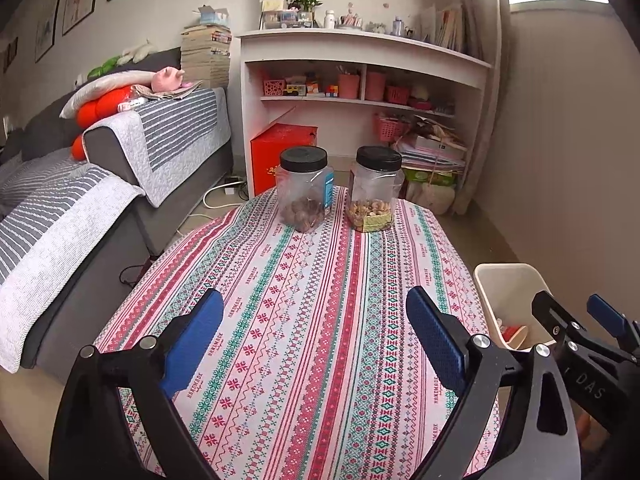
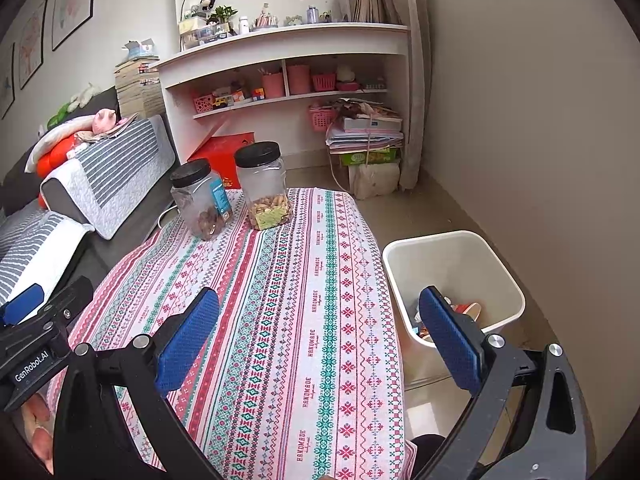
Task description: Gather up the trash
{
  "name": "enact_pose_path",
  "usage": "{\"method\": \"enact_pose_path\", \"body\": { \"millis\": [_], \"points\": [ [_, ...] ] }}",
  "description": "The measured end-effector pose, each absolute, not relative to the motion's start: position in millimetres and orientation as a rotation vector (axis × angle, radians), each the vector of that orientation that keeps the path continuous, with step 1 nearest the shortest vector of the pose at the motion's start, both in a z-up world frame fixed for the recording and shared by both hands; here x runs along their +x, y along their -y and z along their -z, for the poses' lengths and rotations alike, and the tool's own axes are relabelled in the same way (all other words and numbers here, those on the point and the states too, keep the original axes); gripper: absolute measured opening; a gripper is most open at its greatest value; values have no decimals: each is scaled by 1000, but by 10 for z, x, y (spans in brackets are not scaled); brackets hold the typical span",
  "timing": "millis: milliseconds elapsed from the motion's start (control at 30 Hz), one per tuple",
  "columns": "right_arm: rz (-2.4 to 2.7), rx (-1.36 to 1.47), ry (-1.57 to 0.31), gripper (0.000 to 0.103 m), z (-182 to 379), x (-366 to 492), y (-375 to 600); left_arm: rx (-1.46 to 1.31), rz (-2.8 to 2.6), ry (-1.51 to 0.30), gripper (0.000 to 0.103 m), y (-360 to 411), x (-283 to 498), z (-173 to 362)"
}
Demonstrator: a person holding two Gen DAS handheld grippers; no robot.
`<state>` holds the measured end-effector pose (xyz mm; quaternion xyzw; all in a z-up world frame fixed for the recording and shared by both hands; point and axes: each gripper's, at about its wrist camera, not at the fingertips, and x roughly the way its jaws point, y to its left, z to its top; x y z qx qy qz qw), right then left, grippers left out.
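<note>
A white trash bin [image 2: 496, 268] stands on the floor at the table's right side, with red and orange scraps [image 2: 466, 309] inside; it also shows in the left wrist view [image 1: 508, 280]. My left gripper [image 1: 316, 340] is open and empty above the near part of the patterned tablecloth [image 1: 304, 280]. My right gripper [image 2: 320, 340] is open and empty, its left finger over the cloth [image 2: 288, 300] and its right finger [image 2: 448, 336] over the bin. No loose trash shows on the table.
Two clear jars with black lids stand at the table's far end: one with dark nuts [image 1: 304, 192], one with pale nuts [image 1: 374, 192]. A grey sofa [image 1: 100, 184] lies left. White shelves [image 1: 360, 80] and a red box [image 1: 280, 152] stand behind.
</note>
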<state>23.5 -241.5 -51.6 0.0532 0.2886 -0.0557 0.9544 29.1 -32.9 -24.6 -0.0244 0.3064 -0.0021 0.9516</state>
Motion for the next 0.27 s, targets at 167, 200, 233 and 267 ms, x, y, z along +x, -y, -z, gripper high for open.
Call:
{"method": "enact_pose_path", "body": {
  "millis": [167,200,233,267],
  "points": [
    [116,125,-580,96,488,235,2459,-68,17,-641,95,326,302,242],
    [118,125,-577,96,487,224,2456,-74,25,-648,95,327,305,246],
    [117,125,-576,96,473,238,2476,-79,33,-654,95,329,306,250],
    [117,124,-575,96,473,231,2473,-80,32,-653,95,330,301,250]
  ]
}}
